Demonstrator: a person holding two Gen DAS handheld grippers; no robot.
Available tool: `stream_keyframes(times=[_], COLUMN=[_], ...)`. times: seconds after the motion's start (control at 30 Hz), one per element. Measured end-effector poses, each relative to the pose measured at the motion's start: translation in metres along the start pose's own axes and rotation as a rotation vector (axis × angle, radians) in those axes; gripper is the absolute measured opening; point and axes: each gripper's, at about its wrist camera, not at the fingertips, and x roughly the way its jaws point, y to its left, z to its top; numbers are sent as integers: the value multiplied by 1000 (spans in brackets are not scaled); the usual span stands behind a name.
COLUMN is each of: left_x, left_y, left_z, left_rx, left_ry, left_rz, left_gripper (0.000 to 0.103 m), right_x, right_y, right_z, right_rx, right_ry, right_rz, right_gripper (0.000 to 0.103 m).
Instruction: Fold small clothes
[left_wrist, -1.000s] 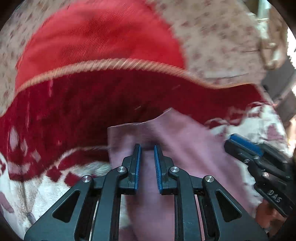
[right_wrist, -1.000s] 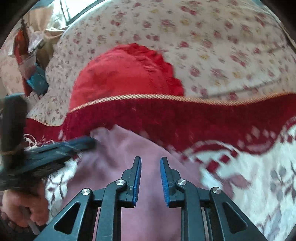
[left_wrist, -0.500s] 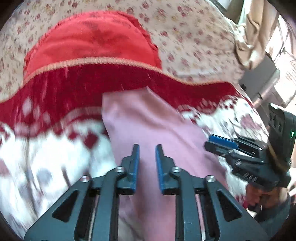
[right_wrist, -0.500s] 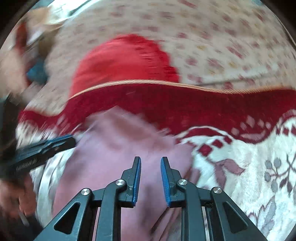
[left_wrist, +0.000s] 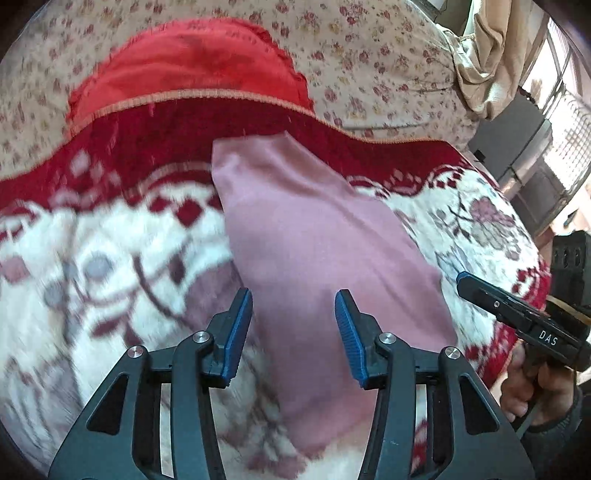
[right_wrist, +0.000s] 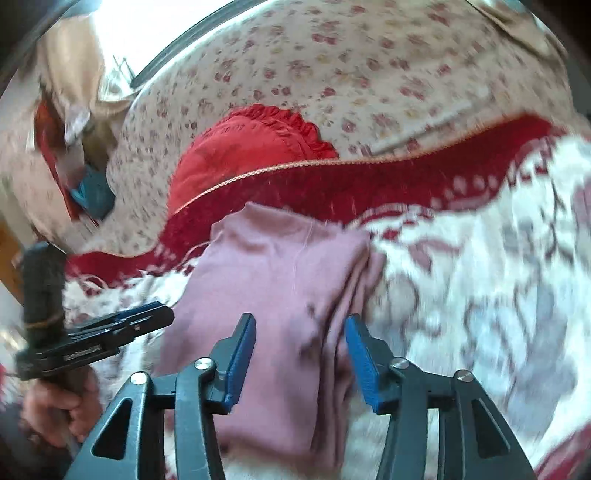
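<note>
A dusty pink garment (left_wrist: 317, 236) lies folded in a long strip on the red and white blanket (left_wrist: 110, 251). In the right wrist view the pink garment (right_wrist: 280, 295) shows its layered folded edge on the right side. My left gripper (left_wrist: 293, 325) is open just above the garment's near end, holding nothing. My right gripper (right_wrist: 299, 347) is open over the near part of the garment, also empty. The right gripper (left_wrist: 517, 314) shows at the right edge of the left wrist view, and the left gripper (right_wrist: 110, 332) at the left of the right wrist view.
A red pillow (left_wrist: 184, 70) lies beyond the blanket's braided edge, on a floral sheet (left_wrist: 369, 55). A beige curtain (left_wrist: 491, 48) and dark furniture (left_wrist: 517, 147) stand at the far right. Clutter with a blue item (right_wrist: 92, 192) is at the left.
Both grippers have opened from shut and let go of the pink garment. The garment now lies flat on the blanket, and both grippers have drawn back toward its near end.
</note>
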Motion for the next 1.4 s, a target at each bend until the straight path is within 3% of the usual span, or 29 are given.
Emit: stream_keyframes(times=[0.13,0.23,0.4,0.5,0.57,0.6,0.63,0.67,0.73,0.87,1.03,1.1,1.17,1.23,1.33,1.4], left_x=[20,14,13,15,17,19,20,16,4,-25,-41,-32,-29,-41,-76,-86], left_y=[11,18,25,27,28,29,31,31,24,25,36,41,46,41,24,19], left_z=[-22,-32,-42,-44,-42,-41,-41,-40,-40,-43,-73,-81,-82,-77,-69,-61], left_rx=[-68,-118,-199,-209,-210,-221,-237,-234,-185,-148,-95,-91,-116,-71,51,55], left_ry=[69,39,98,103,107,118,129,121,109,108,167,201,216,166,-31,-80], left_rz=[-110,-186,-368,-408,-392,-378,-378,-374,-325,-319,-321,-301,-281,-202,-54,-40], left_gripper=[48,50,50,50,31,16,15,14,13,13,14,18,23,27,28,29], right_x=[7,23,26,25,29,29,29,27,22,-3,-17,-17,-15,-21,-48,-59], right_y=[-12,-24,-35,-40,-48,-51,-54,-55,-51,-16,2,6,3,1,15,38], right_z=[-15,-27,-38,-46,-53,-54,-55,-55,-56,-62,-97,-109,-115,-112,-97,-85], right_rx=[21,60,146,213,251,273,293,303,299,223,261,282,291,293,197,73], right_ry=[48,113,92,127,130,122,117,111,102,68,90,107,123,93,-59,-138], right_rz=[1,-9,114,239,242,254,262,250,242,227,233,204,110,42,-99,-120], right_gripper=[49,49,51,46,40,39,34,22,15,12,12,12,13,13,15,15])
